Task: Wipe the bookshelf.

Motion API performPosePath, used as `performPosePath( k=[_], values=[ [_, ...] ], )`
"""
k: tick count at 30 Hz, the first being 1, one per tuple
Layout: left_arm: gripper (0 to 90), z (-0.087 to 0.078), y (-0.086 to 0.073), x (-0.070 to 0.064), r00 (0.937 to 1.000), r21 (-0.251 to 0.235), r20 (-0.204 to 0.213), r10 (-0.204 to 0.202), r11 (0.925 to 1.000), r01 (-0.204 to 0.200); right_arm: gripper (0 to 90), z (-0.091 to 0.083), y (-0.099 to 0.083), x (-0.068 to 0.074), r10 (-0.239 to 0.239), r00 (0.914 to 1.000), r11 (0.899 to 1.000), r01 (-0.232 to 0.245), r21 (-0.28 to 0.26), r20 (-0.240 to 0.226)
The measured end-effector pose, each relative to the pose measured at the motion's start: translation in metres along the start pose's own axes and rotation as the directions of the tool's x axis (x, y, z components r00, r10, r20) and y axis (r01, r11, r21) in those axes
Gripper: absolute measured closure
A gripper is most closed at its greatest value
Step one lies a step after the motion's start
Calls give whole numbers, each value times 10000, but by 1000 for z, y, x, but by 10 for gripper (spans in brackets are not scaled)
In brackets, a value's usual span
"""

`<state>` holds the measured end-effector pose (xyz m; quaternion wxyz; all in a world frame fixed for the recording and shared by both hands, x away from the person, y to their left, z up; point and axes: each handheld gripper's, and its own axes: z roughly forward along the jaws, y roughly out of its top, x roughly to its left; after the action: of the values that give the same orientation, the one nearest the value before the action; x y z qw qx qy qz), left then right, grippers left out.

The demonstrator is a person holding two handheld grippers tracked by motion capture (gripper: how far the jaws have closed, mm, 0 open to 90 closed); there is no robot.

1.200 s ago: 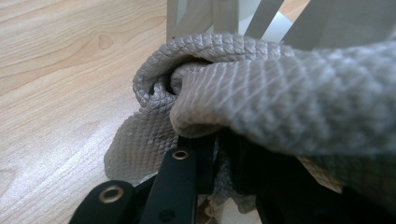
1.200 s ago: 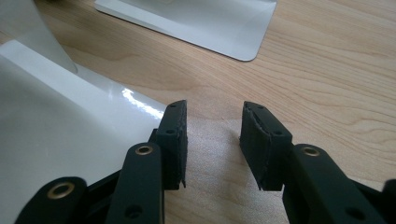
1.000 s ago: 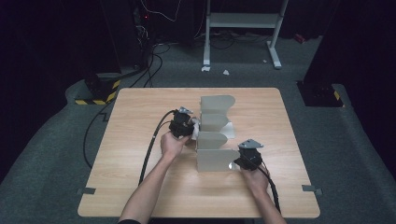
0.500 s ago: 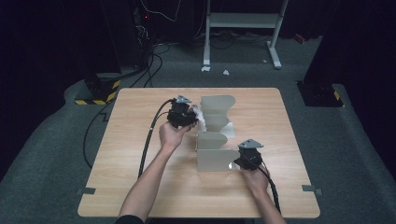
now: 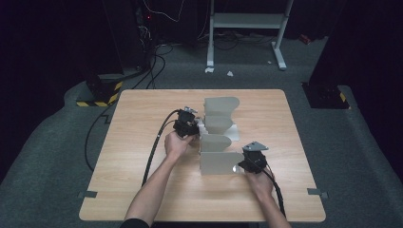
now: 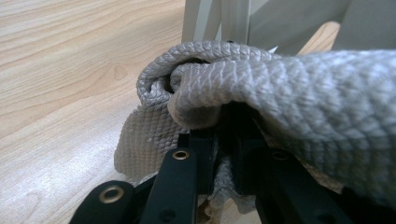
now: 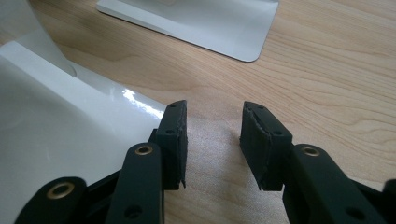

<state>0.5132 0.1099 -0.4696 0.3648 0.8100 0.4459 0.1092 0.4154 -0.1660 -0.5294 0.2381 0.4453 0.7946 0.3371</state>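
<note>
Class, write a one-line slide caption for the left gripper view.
Left gripper shut on a grey textured cloth, above the wooden table.

My left gripper (image 6: 219, 154) pinches a bunched grey cloth (image 6: 261, 88) between its jaws, wooden table (image 6: 65, 84) beyond it.

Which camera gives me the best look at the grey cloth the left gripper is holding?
The left gripper view: the grey cloth is close up, its woven texture and rolled fold clear, pinched between the shut jaws of the left gripper. The high view has it as a small pale patch by the rack, too small for detail.
</note>
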Motion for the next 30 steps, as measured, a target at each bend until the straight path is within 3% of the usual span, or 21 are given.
performPosePath(
  k=[8, 16, 22, 23, 30],
  values=[
    [808, -17, 19, -1, 10000, -608, -32, 47, 9981, -49, 610, 0, 0, 0, -3, 10000, 10000, 3, 2, 14],
    [807, -34, 43, -2, 9998, -1373, -168, 82, 9905, -105, 609, 0, 0, 0, 19, 10000, 10000, -19, 3, 8],
    [807, -26, 43, 2, 9995, -1150, -304, -43, 9934, 7, 609, 0, 0, 0, 41, 10000, 10000, -41, -15, -6],
    [808, -20, 38, 2, 9991, -894, -426, 18, 9960, -56, 609, 0, 0, 0, 38, 10000, 10000, -38, -15, -5],
    [807, 8, 20, 7, 9993, -57, -238, -280, 9996, 279, 609, 0, 0, 0, 38, 10000, 10000, -38, -5, -5]
  ],
)
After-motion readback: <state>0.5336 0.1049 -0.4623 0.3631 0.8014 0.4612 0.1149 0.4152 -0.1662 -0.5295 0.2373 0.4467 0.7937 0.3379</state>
